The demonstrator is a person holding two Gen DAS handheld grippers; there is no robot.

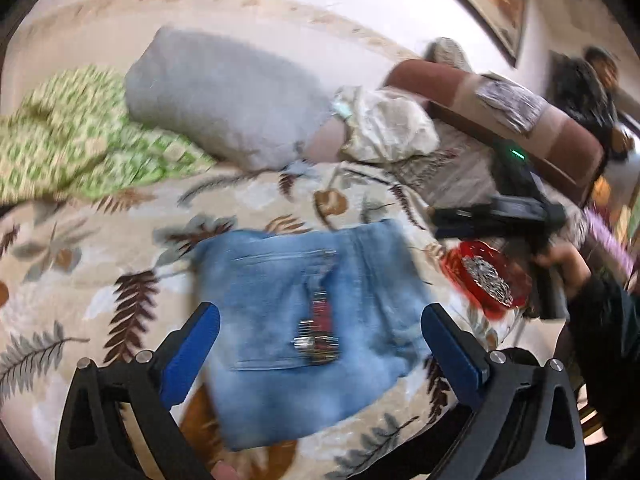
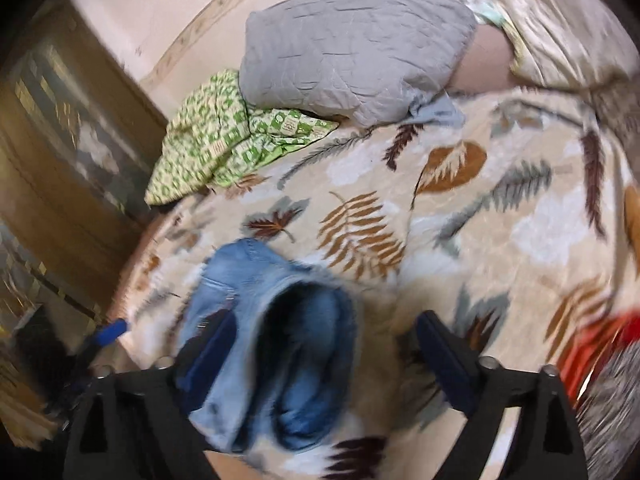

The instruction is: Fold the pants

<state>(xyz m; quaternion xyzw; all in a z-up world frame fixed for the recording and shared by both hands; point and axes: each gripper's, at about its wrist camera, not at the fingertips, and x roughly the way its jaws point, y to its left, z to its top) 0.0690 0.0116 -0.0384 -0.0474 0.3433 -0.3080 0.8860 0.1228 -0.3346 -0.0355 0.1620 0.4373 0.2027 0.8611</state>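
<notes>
We see the jeans [image 1: 304, 320] folded into a compact bundle on the leaf-print bedspread [image 1: 100, 248]. Left gripper [image 1: 320, 340] and right gripper [image 2: 324, 364] both gape wide, holding nothing. Denim looks heavy, limp, grippy; we'd pinch the thick folded edges.

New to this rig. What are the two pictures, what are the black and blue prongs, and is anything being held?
No robot: a person carries a hand-held gripper in each hand, each with a fisheye camera looking along its two blue-padded fingers. The left hand-held gripper is open above the folded jeans on a leaf-print bedspread; its view also shows the other tool at right. The right hand-held gripper is open too, over the jeans' open end; nothing is gripped. Behind lie a grey pillow and a green patterned cloth.
</notes>
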